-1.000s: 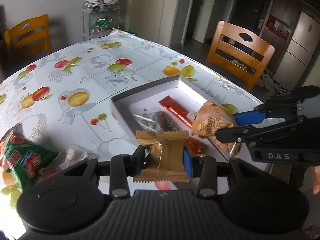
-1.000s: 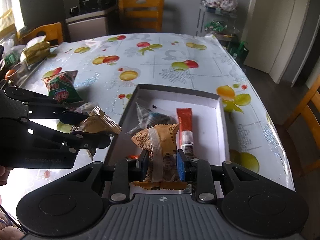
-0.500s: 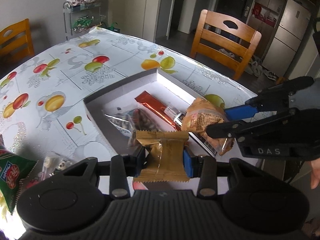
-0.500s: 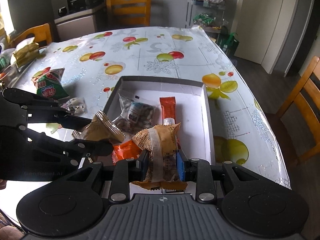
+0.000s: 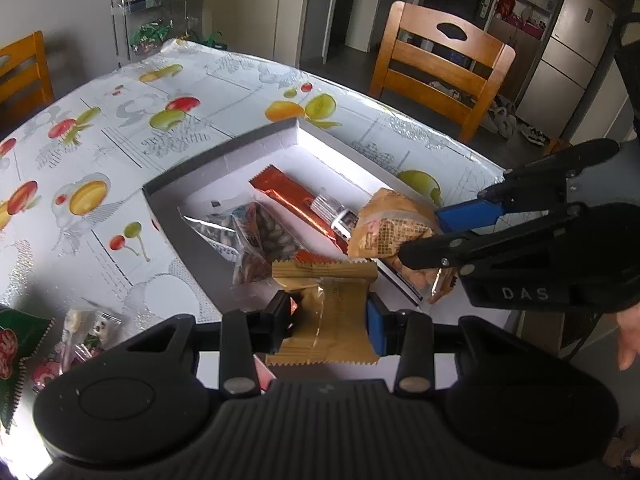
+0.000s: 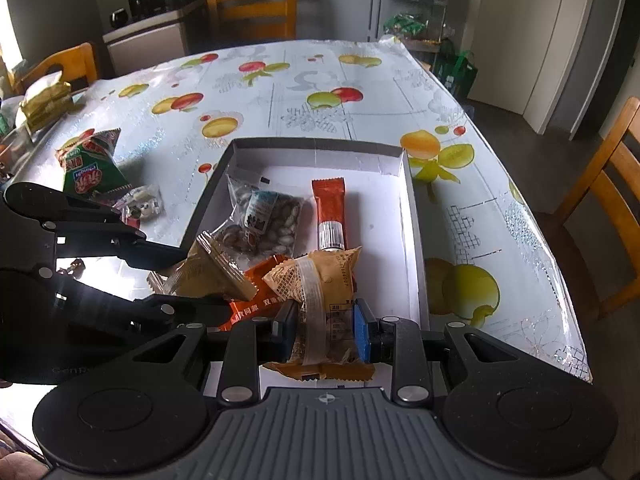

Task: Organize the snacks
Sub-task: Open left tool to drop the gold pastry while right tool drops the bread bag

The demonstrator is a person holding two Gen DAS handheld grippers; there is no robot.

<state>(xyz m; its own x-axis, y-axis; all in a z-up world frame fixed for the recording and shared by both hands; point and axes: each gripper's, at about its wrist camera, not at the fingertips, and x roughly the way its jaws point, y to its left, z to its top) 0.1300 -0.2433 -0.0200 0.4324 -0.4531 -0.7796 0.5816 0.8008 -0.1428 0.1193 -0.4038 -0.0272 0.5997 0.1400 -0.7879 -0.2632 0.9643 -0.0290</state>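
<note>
The gold wafer packet (image 5: 325, 312) is clamped in the left gripper (image 5: 328, 320) above the near edge of the white box (image 6: 412, 216). Just right, the right gripper (image 6: 325, 330) pinches a tan snack packet (image 6: 316, 280) over the box's 3 snacks; a green bag (image 6: 90, 168) lies far left on the table (image 6: 280, 80).

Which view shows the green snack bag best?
The right wrist view: the green snack bag lies whole on the tablecloth, left of the box. The left wrist view catches only its corner.

Black hand-held gripper (image 5: 328, 314), blue pad, "DAS" marking
</note>
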